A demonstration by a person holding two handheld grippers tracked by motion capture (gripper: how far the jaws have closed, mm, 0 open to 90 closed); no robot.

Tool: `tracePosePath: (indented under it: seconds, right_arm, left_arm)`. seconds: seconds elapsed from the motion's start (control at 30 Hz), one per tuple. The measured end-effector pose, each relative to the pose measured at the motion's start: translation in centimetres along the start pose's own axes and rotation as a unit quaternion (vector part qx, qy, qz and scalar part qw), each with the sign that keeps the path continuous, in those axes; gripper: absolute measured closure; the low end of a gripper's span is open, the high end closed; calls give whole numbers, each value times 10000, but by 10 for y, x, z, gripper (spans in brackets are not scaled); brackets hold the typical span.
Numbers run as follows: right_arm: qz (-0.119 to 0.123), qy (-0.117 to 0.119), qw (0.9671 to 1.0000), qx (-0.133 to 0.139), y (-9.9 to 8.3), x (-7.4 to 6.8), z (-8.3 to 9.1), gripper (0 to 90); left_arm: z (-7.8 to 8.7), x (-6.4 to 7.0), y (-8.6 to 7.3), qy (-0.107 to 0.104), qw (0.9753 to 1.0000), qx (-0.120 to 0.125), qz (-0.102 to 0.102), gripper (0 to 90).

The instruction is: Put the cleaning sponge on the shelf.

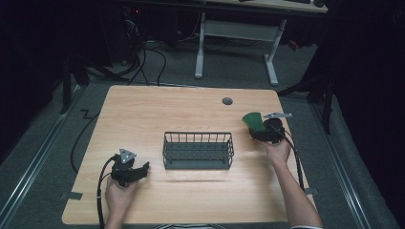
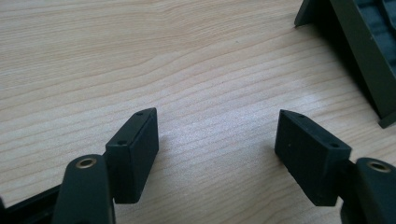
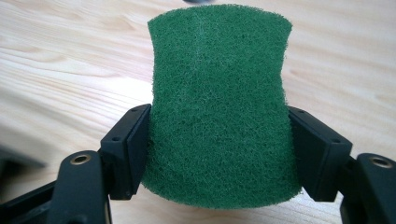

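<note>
Wood-grain surface (image 1: 143,114) carried a dark wire basket (image 1: 198,150) at its centre, open side up and apparently placed to receive things. Right of the basket and a little farther off, the right hand-held gripper (image 1: 260,130) clamped a green scouring pad (image 3: 219,102) by its two side edges, bowing it, with the forearm reaching in from the near edge. Left of the basket, nearer, the left hand-held gripper (image 2: 217,140) rested low over bare wood, jaws spread wide and empty, likely waiting.
</note>
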State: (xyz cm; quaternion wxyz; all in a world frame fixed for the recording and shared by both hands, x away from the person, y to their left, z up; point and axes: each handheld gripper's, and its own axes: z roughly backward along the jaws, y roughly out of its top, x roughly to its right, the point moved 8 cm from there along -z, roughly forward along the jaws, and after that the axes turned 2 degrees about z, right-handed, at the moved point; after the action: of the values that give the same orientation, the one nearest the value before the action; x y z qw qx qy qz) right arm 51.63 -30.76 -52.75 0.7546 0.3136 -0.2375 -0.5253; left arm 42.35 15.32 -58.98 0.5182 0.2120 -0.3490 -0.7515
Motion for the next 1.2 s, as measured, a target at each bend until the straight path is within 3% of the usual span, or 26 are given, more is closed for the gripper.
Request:
tracePosePath:
  seconds: [0.37, 0.63, 0.83, 1.07, 1.2]
  right_arm:
    - [390, 276, 9986, 239, 12, -24, 38, 291]
    - [478, 488, 9968, 424, 18, -34, 67, 290]
    - [723, 758, 9928, 586, 22, -50, 92, 288]
    - [959, 1052, 9877, 642, 30, -72, 106, 286]
    - [1238, 1203, 9831, 612, 33, -89, 107, 286]
  left_arm:
    - [0, 0, 0, -8, 10000, -1, 1, 304]
    - [0, 0, 0, -4, 10000, -3, -13, 302]
    - [0, 0, 0, 2, 10000, -5, -16, 302]
    - [0, 0, 0, 3, 10000, -6, -12, 301]
    - [0, 0, 0, 2, 10000, -6, -11, 302]
